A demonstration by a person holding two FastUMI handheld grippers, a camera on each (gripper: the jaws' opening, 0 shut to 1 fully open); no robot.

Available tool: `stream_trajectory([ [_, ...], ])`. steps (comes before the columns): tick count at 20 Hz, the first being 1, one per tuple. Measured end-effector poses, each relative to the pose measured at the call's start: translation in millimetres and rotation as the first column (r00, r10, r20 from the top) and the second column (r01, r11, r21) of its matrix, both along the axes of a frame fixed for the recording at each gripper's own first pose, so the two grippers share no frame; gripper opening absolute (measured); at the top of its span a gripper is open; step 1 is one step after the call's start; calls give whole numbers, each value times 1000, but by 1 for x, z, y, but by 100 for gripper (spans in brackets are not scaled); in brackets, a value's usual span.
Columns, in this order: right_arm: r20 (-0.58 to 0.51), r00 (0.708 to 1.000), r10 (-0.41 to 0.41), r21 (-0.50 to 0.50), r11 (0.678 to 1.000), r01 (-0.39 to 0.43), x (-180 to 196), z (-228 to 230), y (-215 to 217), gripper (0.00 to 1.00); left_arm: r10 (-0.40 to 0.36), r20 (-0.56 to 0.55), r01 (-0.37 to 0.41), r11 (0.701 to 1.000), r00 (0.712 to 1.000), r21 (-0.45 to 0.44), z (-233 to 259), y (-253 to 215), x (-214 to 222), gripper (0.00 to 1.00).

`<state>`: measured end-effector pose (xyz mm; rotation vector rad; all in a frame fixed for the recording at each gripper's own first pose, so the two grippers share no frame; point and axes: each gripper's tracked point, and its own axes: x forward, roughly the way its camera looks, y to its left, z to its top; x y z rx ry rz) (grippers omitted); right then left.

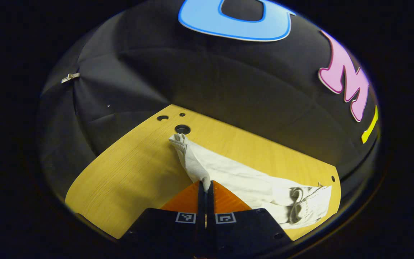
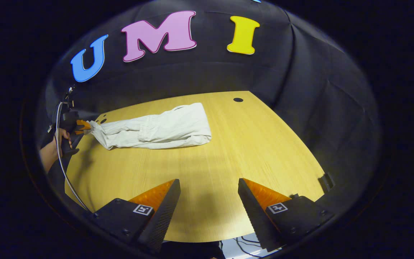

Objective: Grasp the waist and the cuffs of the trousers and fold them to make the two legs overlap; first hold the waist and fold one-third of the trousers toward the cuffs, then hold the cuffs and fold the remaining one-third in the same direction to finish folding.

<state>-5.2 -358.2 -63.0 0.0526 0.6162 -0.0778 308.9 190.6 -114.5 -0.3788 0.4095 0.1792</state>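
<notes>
Trousers (image 2: 156, 127) pinched by left gripper (image 1: 205, 184); right gripper (image 2: 208, 187) spread.

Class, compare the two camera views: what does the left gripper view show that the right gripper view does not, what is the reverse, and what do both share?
Left gripper view alone: the left claw seen from behind, its jaws closed on a bunched end of the white trousers, and the elastic gathering near their other end.

Right gripper view alone: the right claw open over bare table, a hand holding the left claw at the trousers' far end, and cables below the table edge.

Shared: the trousers lying on the wooden table, with holes in its top.
</notes>
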Motion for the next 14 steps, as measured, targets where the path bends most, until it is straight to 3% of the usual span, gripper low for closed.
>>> stream_trajectory([
  [8,29,999,-39,35,999,38,7,5,-33,99,-194,100,183,977,976,111,86,-115,16,5],
  [14,71,997,-19,30,999,17,31,16,-60,99,-318,121,309,947,940,86,118,-238,19,5],
])
